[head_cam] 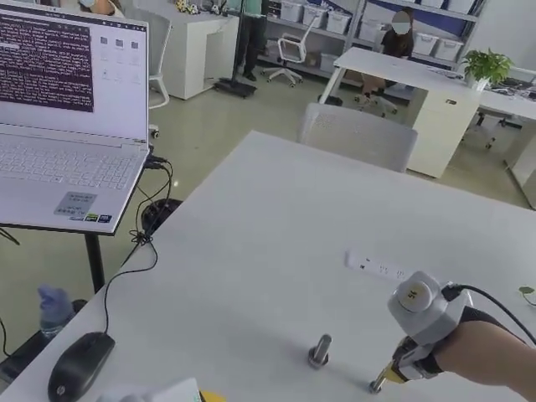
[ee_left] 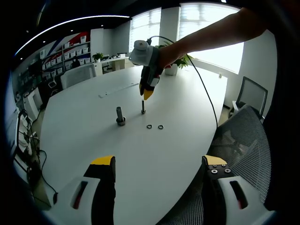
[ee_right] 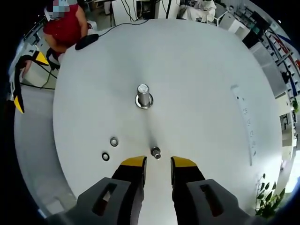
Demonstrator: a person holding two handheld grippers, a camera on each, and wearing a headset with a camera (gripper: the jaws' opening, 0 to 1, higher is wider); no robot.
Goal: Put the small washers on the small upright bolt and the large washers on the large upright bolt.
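metal washers (ee_right: 114,141), two of them, lie loose on the white table (ee_right: 197,70) near the small bolt (ee_right: 155,152); the large bolt (ee_right: 143,96) stands further off. your right gripper (ee_right: 158,161) hangs over the small bolt, jaws narrowly parted, seemingly empty. your left gripper (ee_left: 158,161) sits wide and empty at the table edge. next looks like a pickup: shift to one washer, judge its size, pinch its rim.

open table (ee_right: 201,75) around large bolt (ee_right: 143,95), small bolt (ee_right: 155,152)
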